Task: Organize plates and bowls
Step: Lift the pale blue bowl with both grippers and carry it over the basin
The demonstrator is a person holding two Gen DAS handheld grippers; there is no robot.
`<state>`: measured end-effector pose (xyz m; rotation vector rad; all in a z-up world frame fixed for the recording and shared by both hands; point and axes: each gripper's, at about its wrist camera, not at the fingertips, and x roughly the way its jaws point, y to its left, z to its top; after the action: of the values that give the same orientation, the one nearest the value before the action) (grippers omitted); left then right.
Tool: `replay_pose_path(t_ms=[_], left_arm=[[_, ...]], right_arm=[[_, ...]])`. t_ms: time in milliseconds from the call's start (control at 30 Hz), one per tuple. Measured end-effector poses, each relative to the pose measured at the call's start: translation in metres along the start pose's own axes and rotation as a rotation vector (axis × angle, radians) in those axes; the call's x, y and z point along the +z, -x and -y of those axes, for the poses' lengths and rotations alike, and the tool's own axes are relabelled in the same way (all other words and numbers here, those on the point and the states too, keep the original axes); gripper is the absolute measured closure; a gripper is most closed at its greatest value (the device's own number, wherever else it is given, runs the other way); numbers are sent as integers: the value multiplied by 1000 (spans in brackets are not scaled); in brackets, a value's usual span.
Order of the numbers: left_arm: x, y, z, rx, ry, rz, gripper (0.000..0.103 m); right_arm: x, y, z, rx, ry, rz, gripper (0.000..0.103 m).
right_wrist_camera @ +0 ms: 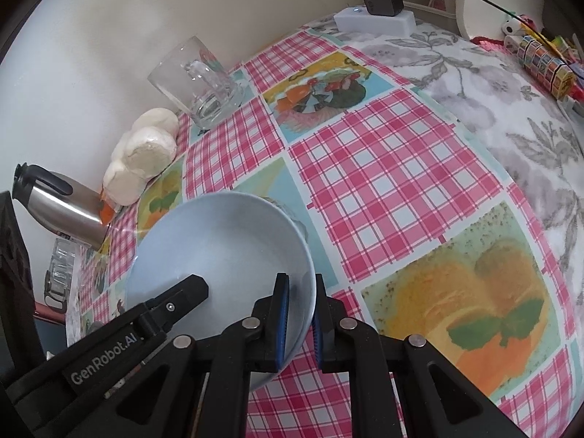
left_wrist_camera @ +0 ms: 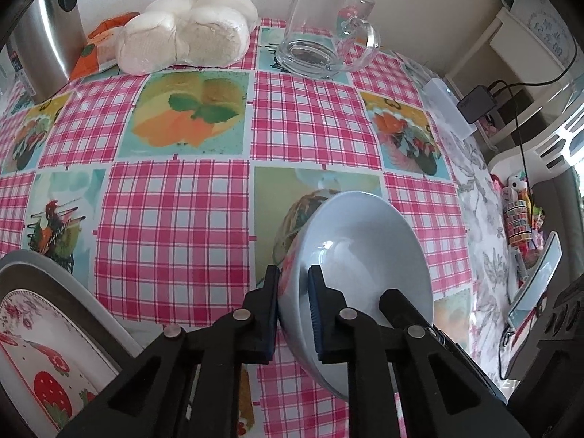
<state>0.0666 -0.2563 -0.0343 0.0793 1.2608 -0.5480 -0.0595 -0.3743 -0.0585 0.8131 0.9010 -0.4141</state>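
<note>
A pale blue bowl [left_wrist_camera: 368, 255] is held tilted above the checked tablecloth. My left gripper [left_wrist_camera: 294, 303] is shut on its left rim, one pad inside and one outside. My right gripper [right_wrist_camera: 301, 314] is shut on the bowl's [right_wrist_camera: 219, 252] right rim in the same way; the left gripper's finger [right_wrist_camera: 175, 299] shows inside the bowl in the right wrist view. A strawberry-pattern plate [left_wrist_camera: 40, 357] lies on a grey plate [left_wrist_camera: 54, 270] at the lower left of the left wrist view.
A glass mug [left_wrist_camera: 325, 29] and bagged white buns [left_wrist_camera: 186, 33] stand at the back by the wall. A steel kettle [right_wrist_camera: 62, 208] is at the far left. A white box [right_wrist_camera: 372, 22] and charger sit at the table's far end.
</note>
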Motion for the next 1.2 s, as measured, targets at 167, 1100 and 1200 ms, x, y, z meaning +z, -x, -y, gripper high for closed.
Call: replay_pose_path(t_ms=[167, 1100, 1200], left_arm=[[0, 16, 4, -11, -9, 32, 87], [-12, 169, -37, -149, 53, 283, 87], [-14, 178, -52, -152, 78, 289, 87]], right_arm=[[3, 12, -4, 10, 8, 20, 90], [-2, 149, -102, 159, 142, 272, 88], [-9, 150, -115, 170, 161, 269, 88]])
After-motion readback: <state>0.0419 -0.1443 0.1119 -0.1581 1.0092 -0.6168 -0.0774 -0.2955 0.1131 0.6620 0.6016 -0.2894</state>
